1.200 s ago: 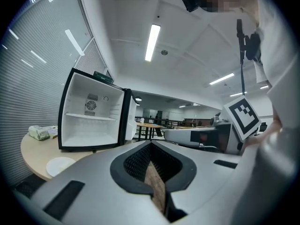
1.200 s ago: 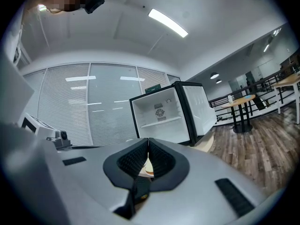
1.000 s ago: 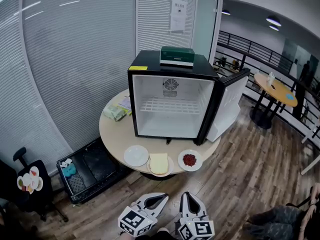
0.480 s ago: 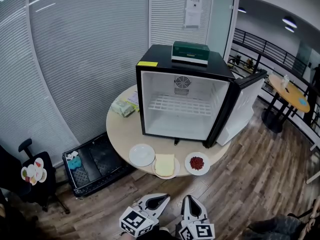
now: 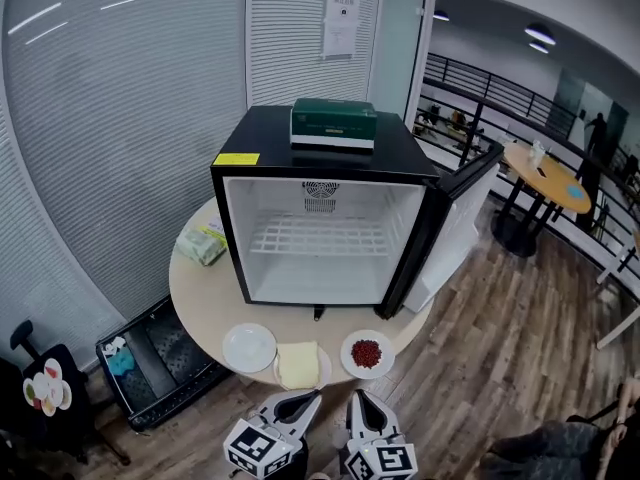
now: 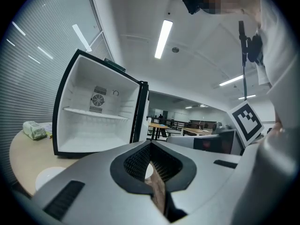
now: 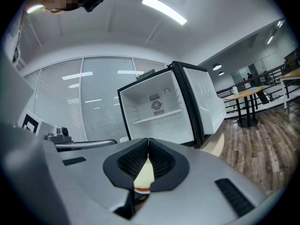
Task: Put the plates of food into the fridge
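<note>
Both grippers have drawn nearer the table (image 5: 195,293) since a second ago, and the plates now lie just beyond their tips. On the left, the left gripper (image 5: 308,398) has its jaws together and empty.

Along the table's near edge, outside the open fridge (image 5: 318,243), sit a bare white plate (image 5: 248,347), the bread plate (image 5: 299,365) and the red-food plate (image 5: 366,353).

The right gripper (image 5: 357,399) is likewise closed on nothing.

Best to part the jaws early, come in low and level, pinch a near rim and carry the plate flat.

The red food is perhaps berries. Each gripper's own body hides most of the plates in its view.
</note>
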`<move>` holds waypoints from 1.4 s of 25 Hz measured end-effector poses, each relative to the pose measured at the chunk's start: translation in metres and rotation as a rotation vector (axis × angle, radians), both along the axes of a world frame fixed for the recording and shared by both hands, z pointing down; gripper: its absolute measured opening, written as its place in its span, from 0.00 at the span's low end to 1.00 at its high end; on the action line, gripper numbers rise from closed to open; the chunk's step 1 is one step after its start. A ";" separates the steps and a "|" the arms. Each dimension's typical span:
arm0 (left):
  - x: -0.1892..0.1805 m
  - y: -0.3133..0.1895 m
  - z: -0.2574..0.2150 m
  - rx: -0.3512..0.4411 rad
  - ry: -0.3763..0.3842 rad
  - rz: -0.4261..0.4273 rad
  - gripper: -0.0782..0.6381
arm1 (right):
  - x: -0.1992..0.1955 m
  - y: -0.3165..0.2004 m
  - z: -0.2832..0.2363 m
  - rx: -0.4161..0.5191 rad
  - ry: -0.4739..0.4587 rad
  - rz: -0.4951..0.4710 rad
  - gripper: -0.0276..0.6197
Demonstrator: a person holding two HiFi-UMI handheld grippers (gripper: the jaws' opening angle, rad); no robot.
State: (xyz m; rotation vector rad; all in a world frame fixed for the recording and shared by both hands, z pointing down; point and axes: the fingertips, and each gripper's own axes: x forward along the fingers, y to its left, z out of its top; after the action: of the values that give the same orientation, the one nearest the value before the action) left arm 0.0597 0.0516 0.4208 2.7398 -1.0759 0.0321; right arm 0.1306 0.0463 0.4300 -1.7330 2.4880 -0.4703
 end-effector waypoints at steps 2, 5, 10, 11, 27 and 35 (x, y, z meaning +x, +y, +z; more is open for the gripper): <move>-0.001 -0.020 -0.001 0.002 0.003 0.013 0.12 | -0.001 -0.017 -0.001 0.003 0.002 0.013 0.05; 0.000 -0.049 -0.003 0.006 0.007 0.037 0.12 | 0.000 -0.044 -0.003 0.006 0.006 0.035 0.05; 0.000 -0.093 -0.009 0.021 0.003 0.074 0.12 | 0.002 -0.086 -0.008 0.017 0.005 0.077 0.05; 0.000 -0.101 -0.010 0.024 0.002 0.081 0.12 | 0.001 -0.094 -0.009 0.021 0.004 0.082 0.05; 0.012 -0.137 -0.008 0.015 -0.008 0.233 0.12 | 0.003 -0.139 0.001 0.004 -0.002 0.165 0.05; 0.055 -0.122 0.005 -0.049 -0.022 0.317 0.12 | 0.063 -0.114 0.022 -0.074 -0.078 0.270 0.06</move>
State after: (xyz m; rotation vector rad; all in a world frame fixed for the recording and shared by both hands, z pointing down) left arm 0.1142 -0.0703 0.4258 2.8408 -0.6262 0.1330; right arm 0.1932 -0.0677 0.4518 -1.9974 2.1658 -0.5979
